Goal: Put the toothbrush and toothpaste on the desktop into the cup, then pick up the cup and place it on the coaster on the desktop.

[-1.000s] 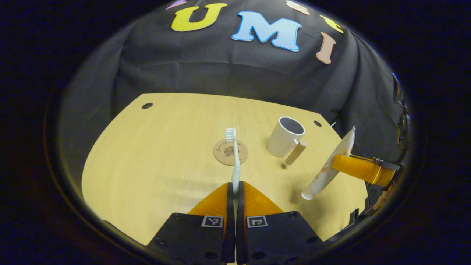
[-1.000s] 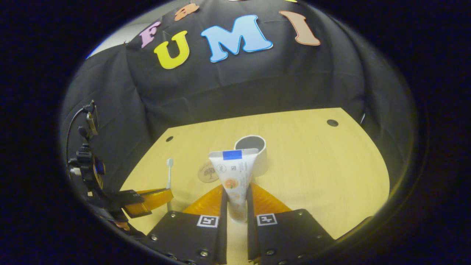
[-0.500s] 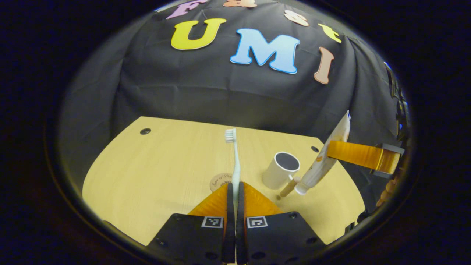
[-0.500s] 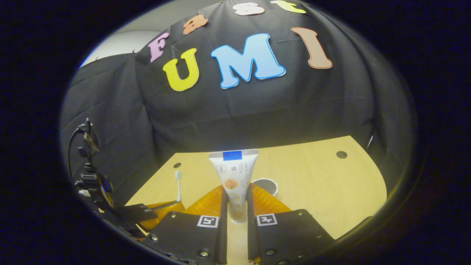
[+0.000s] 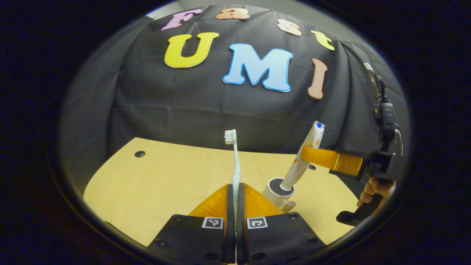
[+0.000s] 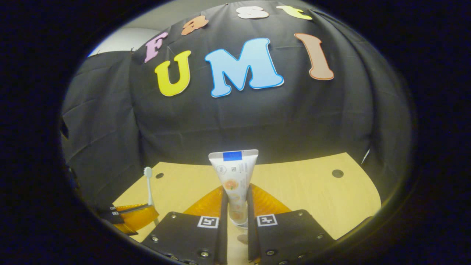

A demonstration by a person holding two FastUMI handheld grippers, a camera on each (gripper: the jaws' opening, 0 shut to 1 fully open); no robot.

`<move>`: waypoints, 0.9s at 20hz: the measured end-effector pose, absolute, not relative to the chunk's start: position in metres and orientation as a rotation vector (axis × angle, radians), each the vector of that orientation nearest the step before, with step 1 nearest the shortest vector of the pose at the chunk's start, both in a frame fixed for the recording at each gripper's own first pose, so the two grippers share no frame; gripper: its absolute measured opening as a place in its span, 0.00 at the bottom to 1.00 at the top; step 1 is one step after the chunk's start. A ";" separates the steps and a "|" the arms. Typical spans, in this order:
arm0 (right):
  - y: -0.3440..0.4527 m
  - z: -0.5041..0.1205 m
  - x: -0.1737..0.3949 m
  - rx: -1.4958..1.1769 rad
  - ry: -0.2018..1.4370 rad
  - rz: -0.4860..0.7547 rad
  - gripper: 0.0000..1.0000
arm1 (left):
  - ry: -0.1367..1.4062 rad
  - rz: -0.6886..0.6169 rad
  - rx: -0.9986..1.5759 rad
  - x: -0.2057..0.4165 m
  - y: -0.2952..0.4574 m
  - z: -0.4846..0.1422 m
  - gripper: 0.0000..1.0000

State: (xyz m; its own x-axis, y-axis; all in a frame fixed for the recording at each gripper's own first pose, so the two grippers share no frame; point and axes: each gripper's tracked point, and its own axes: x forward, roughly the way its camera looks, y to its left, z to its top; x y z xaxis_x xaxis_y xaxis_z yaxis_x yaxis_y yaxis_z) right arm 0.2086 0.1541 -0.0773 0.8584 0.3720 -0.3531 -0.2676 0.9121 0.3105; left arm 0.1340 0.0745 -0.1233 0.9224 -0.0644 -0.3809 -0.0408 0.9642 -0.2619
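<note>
Toothbrush first, since it stands nearest in the left gripper view: the left gripper is pinched onto the low end of its handle, and the thin stem rises straight up with the bristle head at the top. It looks light and stiff but narrow, so it may pivot between the pads; a hold low on the handle, as here, leaves the long end free to go into the cup.

Just past it, the cup stands upright on the worktop, its handle turned toward the camera. It looks rigid and smooth-walled, likely easy to tip if nudged at the rim; the handle or the wall seems the sound place to take it later.

Over the cup, the right gripper clamps the toothpaste around its middle, cap end down and at the cup's mouth; whether the cap is touching the rim I cannot tell. In the right gripper view the same tube sits squeezed between the fingers, flat crimped end up. A soft tube will dent and can slip, so gentle pressure near the firmer cap end would suit it.
</note>
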 end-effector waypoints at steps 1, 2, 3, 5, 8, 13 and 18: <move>0.154 -0.084 0.211 0.247 0.430 0.336 0.23 | 0.393 -0.011 -0.268 0.135 0.075 -0.122 0.09; 0.155 -0.088 0.214 0.236 0.437 0.335 0.23 | 0.387 -0.011 -0.268 0.134 0.076 -0.120 0.10; 0.156 -0.094 0.216 0.227 0.450 0.335 0.23 | 0.383 -0.011 -0.268 0.134 0.076 -0.117 0.10; 0.159 -0.110 0.219 0.211 0.484 0.337 0.23 | 0.376 -0.008 -0.264 0.134 0.077 -0.114 0.09; 0.165 -0.138 0.219 0.172 0.563 0.341 0.23 | 0.379 -0.004 -0.261 0.132 0.078 -0.115 0.09; 0.168 -0.166 0.220 0.114 0.650 0.327 0.23 | 0.381 0.002 -0.267 0.131 0.080 -0.115 0.09; 0.163 -0.181 0.214 0.077 0.705 0.334 0.27 | 0.388 -0.006 -0.287 0.134 0.074 -0.119 0.09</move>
State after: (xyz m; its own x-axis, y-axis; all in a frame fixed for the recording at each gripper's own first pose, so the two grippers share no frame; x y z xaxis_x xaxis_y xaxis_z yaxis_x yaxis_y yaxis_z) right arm 0.2136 0.1633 -0.1814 0.7110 0.3265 -0.6228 -0.2746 0.9443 0.1815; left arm 0.1335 0.0737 -0.1188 0.9263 -0.0603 -0.3721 -0.0488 0.9597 -0.2769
